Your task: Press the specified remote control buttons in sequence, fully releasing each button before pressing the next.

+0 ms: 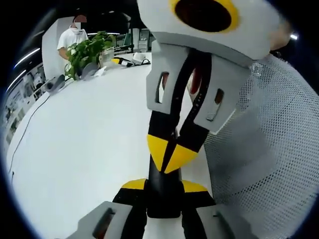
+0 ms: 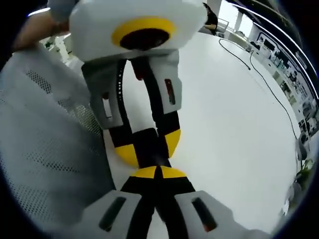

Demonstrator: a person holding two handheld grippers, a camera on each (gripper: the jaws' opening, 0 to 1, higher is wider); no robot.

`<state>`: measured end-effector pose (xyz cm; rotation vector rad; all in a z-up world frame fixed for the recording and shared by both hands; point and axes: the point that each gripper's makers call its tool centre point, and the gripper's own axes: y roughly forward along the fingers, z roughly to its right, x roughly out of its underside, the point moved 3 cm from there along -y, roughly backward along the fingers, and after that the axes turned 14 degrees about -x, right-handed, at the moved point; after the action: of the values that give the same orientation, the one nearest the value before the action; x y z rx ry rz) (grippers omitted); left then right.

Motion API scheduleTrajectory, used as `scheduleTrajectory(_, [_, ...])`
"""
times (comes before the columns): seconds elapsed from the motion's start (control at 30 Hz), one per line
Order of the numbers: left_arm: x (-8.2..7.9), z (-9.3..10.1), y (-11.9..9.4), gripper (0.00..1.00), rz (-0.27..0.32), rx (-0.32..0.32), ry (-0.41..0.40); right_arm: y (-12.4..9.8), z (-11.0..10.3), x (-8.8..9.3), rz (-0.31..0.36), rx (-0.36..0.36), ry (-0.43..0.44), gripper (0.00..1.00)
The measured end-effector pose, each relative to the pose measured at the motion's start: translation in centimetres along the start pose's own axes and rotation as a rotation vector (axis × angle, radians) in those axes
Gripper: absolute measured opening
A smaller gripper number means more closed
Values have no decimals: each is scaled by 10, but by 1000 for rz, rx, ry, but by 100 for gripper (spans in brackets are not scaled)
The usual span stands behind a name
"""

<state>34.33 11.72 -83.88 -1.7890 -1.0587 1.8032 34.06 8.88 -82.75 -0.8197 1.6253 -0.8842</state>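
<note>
A slim black remote (image 1: 163, 199) stands between the yellow-tipped jaws of my left gripper (image 1: 164, 185), which is shut on its sides. My right gripper (image 1: 169, 153) comes in from above, shut, its joined yellow tips resting on the remote's face. In the right gripper view my right gripper (image 2: 157, 173) meets the remote (image 2: 151, 157) at its near end, with the left gripper (image 2: 149, 146) clamping it from the far side. The buttons are hidden by the tips.
All this hangs over a white table (image 1: 84, 129). A white mesh sleeve (image 1: 269, 149) fills the side by the grippers. At the table's far end are a potted plant (image 1: 87, 52), small items and a person (image 1: 70, 37). A cable (image 2: 259, 74) crosses the table.
</note>
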Motion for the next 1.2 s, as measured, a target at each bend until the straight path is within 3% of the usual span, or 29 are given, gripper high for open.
scheduleTrajectory(0.4, [-1,0,0,24,-26,2,27,0,3,-1,-4,-14,-11,0])
scheduleTrajectory(0.47, [0,0,0,24,-26,1,29,-1,3,0,23,-18,-7,0])
scheduleTrajectory(0.53, [0,1,0,24,-22,-2,28,-1,3,1,100,-35,73,0])
scheduleTrajectory(0.6, [0,1,0,24,-21,-2,28,-3,3,4,128,-38,63,0])
scheduleTrajectory(0.8, [-2,3,0,24,-50,-4,71,-2,-1,5,140,-54,-4,1])
scheduleTrajectory(0.97, [-1,3,0,24,-61,-19,87,-3,0,7,210,-87,33,2])
scheduleTrajectory(1.2, [-4,4,2,24,-100,-37,88,-2,-1,5,185,-77,-22,0])
